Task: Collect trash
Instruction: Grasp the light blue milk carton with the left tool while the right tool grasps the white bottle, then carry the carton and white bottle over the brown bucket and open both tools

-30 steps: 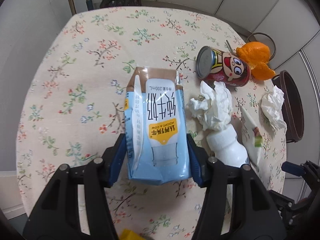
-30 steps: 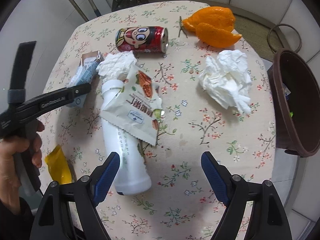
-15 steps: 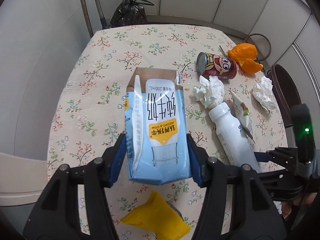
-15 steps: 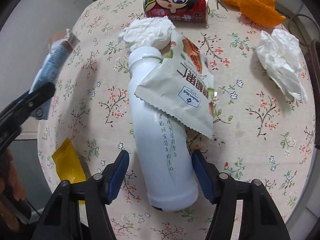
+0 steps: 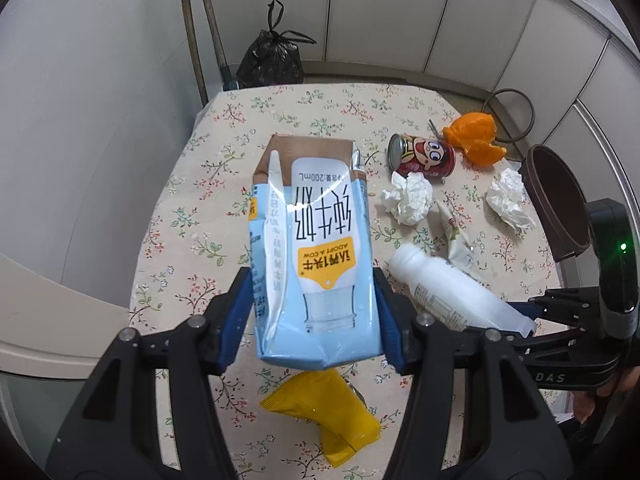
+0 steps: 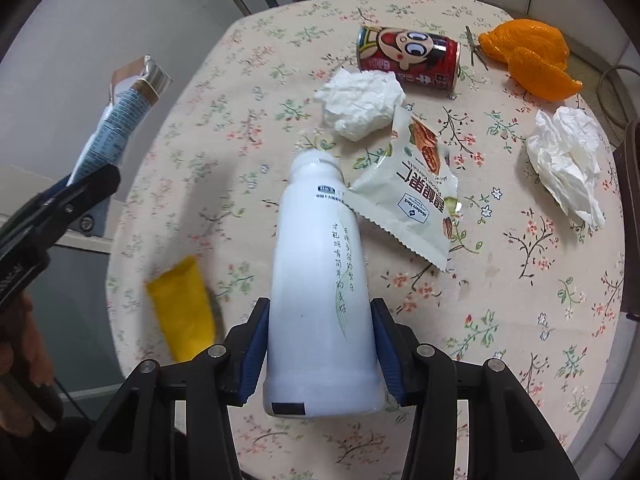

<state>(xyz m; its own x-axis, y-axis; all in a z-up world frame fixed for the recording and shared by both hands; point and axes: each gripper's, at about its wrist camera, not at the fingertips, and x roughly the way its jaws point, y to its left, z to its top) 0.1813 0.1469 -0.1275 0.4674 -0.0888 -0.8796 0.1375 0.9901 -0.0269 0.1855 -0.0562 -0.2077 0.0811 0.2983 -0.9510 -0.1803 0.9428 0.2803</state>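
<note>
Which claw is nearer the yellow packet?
Left. The left claw, holding the carton, hangs right above the yellow packet; the right claw, closed on the bottle, sits beside it.

Both wrist views look steeply down, close — share floral table (image 5: pixel 240 128).

Black-framed claw (image 5: pixel 316 316) with blue pads (image 5: pixel 236 322) and silver screws.

Pale panelled walls (image 5: pixel 380 8) back a round table (image 5: pixel 328 108) in floral cloth, two poles (image 5: pixel 200 40) leaning behind.
</note>
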